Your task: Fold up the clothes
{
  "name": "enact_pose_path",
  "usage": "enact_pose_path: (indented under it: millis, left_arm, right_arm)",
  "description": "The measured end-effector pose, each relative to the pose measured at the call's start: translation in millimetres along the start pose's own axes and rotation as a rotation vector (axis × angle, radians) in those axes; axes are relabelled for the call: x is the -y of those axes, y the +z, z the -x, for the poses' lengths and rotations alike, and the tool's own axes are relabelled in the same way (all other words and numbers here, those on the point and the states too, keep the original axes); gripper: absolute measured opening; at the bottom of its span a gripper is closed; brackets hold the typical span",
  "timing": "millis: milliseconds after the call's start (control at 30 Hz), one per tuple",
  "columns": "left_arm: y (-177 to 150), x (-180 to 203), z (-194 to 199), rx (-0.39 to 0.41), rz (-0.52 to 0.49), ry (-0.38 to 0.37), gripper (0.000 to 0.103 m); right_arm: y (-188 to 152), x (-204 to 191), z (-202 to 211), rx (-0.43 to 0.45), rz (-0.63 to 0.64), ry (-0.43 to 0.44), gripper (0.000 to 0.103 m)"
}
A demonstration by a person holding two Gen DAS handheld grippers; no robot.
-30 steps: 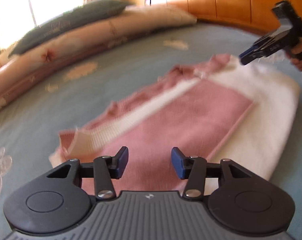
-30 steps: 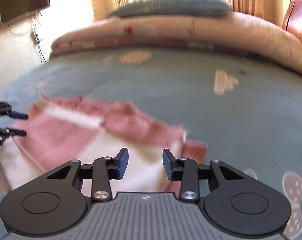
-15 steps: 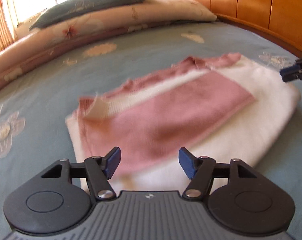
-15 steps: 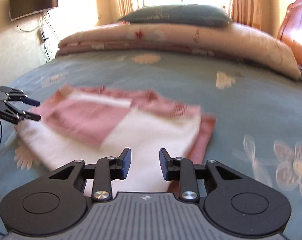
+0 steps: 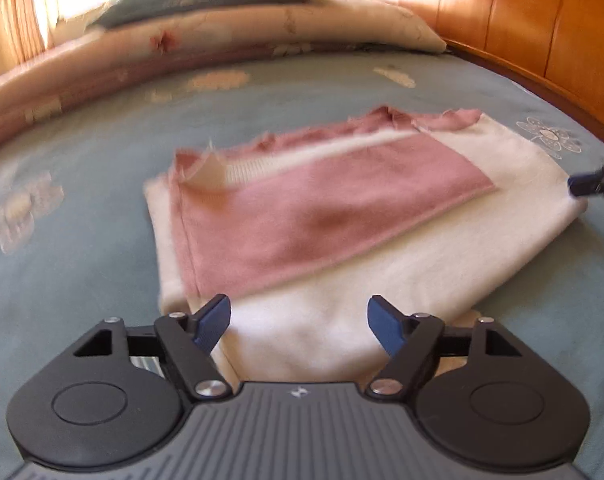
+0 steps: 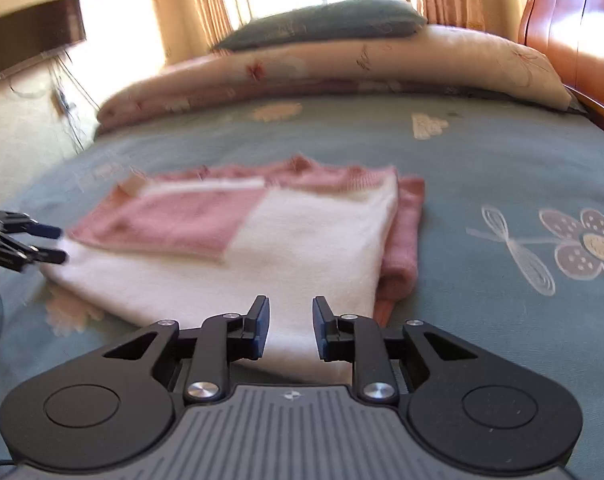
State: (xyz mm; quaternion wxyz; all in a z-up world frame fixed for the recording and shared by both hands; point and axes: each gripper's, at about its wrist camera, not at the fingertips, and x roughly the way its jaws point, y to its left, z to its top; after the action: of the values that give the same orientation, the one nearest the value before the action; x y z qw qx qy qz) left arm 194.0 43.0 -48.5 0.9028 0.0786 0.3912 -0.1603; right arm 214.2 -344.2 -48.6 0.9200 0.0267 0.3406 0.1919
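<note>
- The folded pink-and-white sweater (image 5: 342, 216) lies flat on the blue-green bedspread (image 5: 82, 280), about the middle of the bed, a pink panel on top of the white layer.
- From the right side, a pink folded edge (image 6: 402, 248) peeks out from under the white layer along the sweater's right flank.
- The left gripper (image 5: 298, 320) hovers over the sweater's near white edge; its jaws have just been spreading and now stand wide apart, released, pressing on no fabric.
- The right gripper (image 6: 290, 328) hangs over the near corner of the sweater on the other side; its jaws have just been drawing together, and a narrow gap remains with no cloth pinched in it.
- Each gripper shows at the edge of the other's view, flanking the sweater: the right one's blue tip just off the white corner, the left one's tips just beside the sweater's left end.
- Beyond the sweater, a rolled floral quilt (image 6: 342, 72) runs across the bed with a dark pillow (image 6: 326, 24) on top.
- A wooden headboard (image 5: 542, 32) stands to the right of the sweater.
- A dark screen (image 6: 34, 36) hangs on the wall far left of the sweater.
</note>
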Motion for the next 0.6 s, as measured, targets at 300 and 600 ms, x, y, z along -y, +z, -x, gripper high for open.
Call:
enact_pose_path:
  millis: [300,600]
  left_arm:
    - [-6.7,0.7,16.3,0.005,0.036,-0.006,0.077]
    - [-17.6,13.5,8.5,-0.038,0.013,-0.007,0.078]
  right_arm:
    - [-18.7,-3.5,0.0,0.042,-0.103,-0.059,0.034]
    - [-17.6,-28.0,-12.6,0.003,0.005,-0.136,0.053]
